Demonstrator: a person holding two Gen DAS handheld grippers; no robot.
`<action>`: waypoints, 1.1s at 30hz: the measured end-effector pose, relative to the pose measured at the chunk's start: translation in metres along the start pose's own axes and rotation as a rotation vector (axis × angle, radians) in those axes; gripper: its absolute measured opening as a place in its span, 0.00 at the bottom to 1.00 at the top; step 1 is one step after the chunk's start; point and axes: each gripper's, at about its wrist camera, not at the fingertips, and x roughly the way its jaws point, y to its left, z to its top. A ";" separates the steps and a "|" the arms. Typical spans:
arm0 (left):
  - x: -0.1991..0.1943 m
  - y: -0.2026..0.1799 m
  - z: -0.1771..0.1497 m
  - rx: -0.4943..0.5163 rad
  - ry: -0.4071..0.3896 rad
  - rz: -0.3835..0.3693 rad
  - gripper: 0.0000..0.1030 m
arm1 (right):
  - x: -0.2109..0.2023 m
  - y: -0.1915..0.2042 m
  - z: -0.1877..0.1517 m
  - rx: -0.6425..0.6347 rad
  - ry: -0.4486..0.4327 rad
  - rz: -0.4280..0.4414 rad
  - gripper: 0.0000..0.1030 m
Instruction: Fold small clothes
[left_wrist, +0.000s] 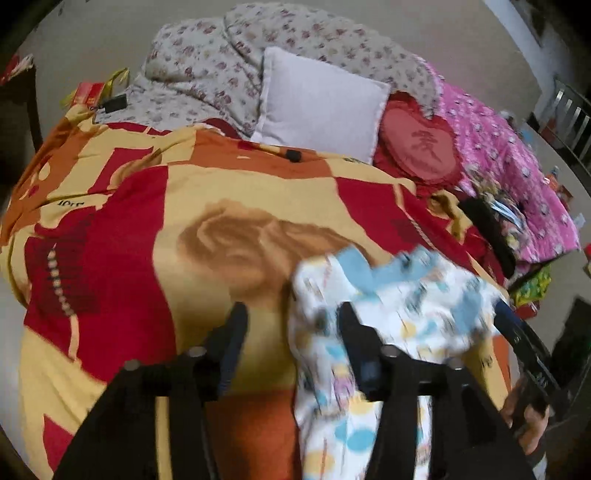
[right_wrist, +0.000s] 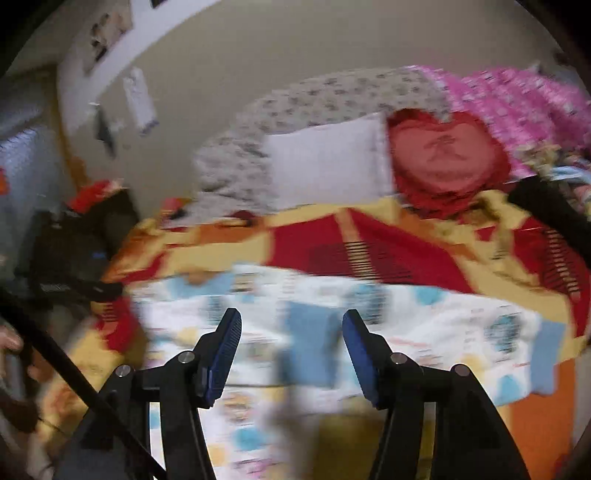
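A small white garment (left_wrist: 391, 332) printed with blue and yellow shapes lies bunched on the red, yellow and orange bedspread (left_wrist: 147, 229). My left gripper (left_wrist: 291, 314) is open above the bedspread, its right finger over the garment's left edge. In the right wrist view the same garment (right_wrist: 424, 325) spreads across the bedspread (right_wrist: 388, 243), blurred by motion. My right gripper (right_wrist: 291, 321) is open and empty above the garment. The right gripper's body (left_wrist: 524, 343) and the hand holding it show at the right edge of the left wrist view.
A white pillow (left_wrist: 317, 103), a red heart cushion (left_wrist: 421, 147), a floral quilt (left_wrist: 207, 70) and a pink quilt (left_wrist: 506, 162) lie at the bed's head. A dark garment (left_wrist: 491, 229) lies at the right. A small black object (left_wrist: 293, 155) sits on the bedspread.
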 end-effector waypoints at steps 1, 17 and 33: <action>-0.006 -0.001 -0.009 0.007 -0.001 -0.014 0.62 | 0.003 0.008 0.000 -0.010 0.021 0.044 0.59; 0.019 -0.008 -0.137 0.044 0.179 0.041 0.69 | 0.129 0.111 -0.015 -0.162 0.278 0.108 0.59; 0.015 -0.015 -0.141 0.042 0.183 0.031 0.70 | -0.028 0.006 -0.082 0.070 0.360 -0.014 0.81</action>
